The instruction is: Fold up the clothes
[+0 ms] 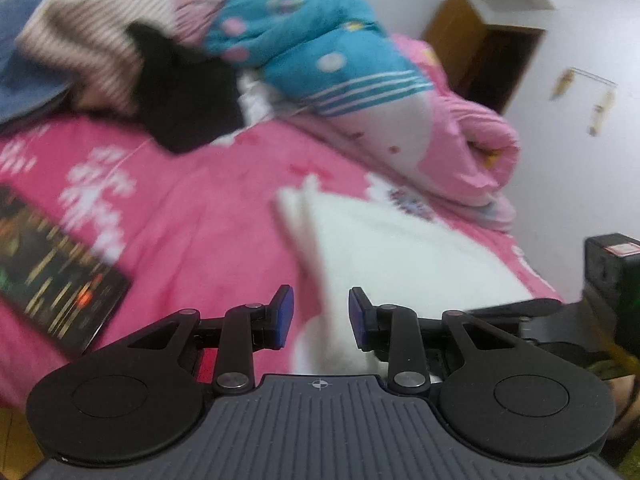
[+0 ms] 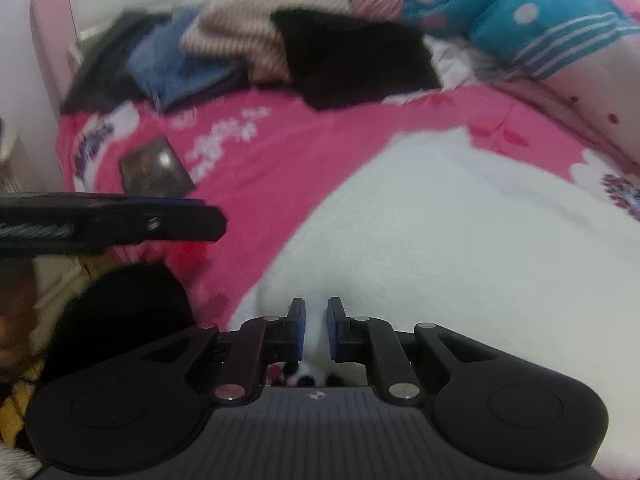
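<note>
White garment (image 2: 460, 240) lay spread on the pink bedspread (image 2: 280, 152), filling the near right of the right wrist view; in the left wrist view it (image 1: 400, 256) showed as a narrower, tapering shape running up and away from the gripper.

Right gripper (image 2: 316, 328): jaws narrow, a fold of the white cloth standing in the slim gap between the blue pads; it looked pinched, though blur left the contact unclear. Left gripper (image 1: 320, 316): jaws part-open, white cloth seen behind and below the gap, pads (image 1: 284, 320) not pressing on it.

Right view only: the left gripper seen side-on (image 2: 120, 220) at the left edge, above the bedspread. Left view only: part of the right unit (image 1: 608, 280) at the right edge, a white wall and a wooden door (image 1: 480, 52).

Both views: a dark rectangular item (image 2: 156, 170) lying flat on the bedspread, well apart from the garment; a pile of clothes (image 2: 248, 40) at the far side, striped, blue and black; a rolled teal and pink quilt (image 1: 340, 60) beside it.
</note>
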The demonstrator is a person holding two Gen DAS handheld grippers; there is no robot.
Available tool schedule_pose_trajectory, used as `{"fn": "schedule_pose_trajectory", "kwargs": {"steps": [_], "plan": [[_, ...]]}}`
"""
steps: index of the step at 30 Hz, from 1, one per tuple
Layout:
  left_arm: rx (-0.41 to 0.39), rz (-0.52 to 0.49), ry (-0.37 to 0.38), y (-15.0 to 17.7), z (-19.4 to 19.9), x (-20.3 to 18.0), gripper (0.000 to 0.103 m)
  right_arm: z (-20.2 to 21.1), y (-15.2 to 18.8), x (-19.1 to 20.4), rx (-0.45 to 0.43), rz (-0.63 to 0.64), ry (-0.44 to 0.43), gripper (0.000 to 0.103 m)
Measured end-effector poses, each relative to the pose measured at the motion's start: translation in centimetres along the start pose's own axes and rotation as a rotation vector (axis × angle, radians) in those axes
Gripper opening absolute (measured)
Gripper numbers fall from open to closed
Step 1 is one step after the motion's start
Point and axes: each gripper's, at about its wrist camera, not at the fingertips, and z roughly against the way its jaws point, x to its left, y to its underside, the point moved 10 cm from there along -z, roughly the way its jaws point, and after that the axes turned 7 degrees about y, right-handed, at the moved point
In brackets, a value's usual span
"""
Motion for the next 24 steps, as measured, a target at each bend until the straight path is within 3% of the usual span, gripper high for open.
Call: {"fn": "schedule_pose_trajectory", "kwargs": {"steps": [3, 8, 10, 15, 18, 21, 24], "plan": [[-0.011, -0.096, 0.072, -0.9, -1.5, -3.5, 0.04, 3.3, -0.1, -4.6, -0.093, -0.181, 0.04, 0.013], [0.024, -0.138, 0.138, -0.8, -6.5, -7.0, 0.043, 6.6, 1.4, -13.9, -0.204, -0.47, 0.135, 0.014], [0.022, -0.127, 0.11, -0.9, -8.7, -6.9, 0.043, 6.7, 2.0, -16.2, -0.224, -0.536, 0.151, 0.014], [-0.013, -0.125, -0.015, -1.5, -12.2, -4.4, 0.043, 3.6, 1.5, -17.7, -0.261, -0.535, 0.118, 0.014], [0.0, -0.074, -0.063, -1.0, -13.1, -2.1, 0.042, 1.9, 1.8, -20.1, -0.272, -0.544, 0.12, 0.013], [-0.032, -0.07, -0.041, -0.7, -12.7, -1.7, 0.042, 1.4, 4.3, -25.3, -0.277, -0.651, 0.159, 0.007], [-0.048, -0.149, -0.059, -0.2, -13.0, -2.2, 0.043, 3.4, 7.2, -30.6, -0.364, -0.828, 0.141, 0.005]]}}
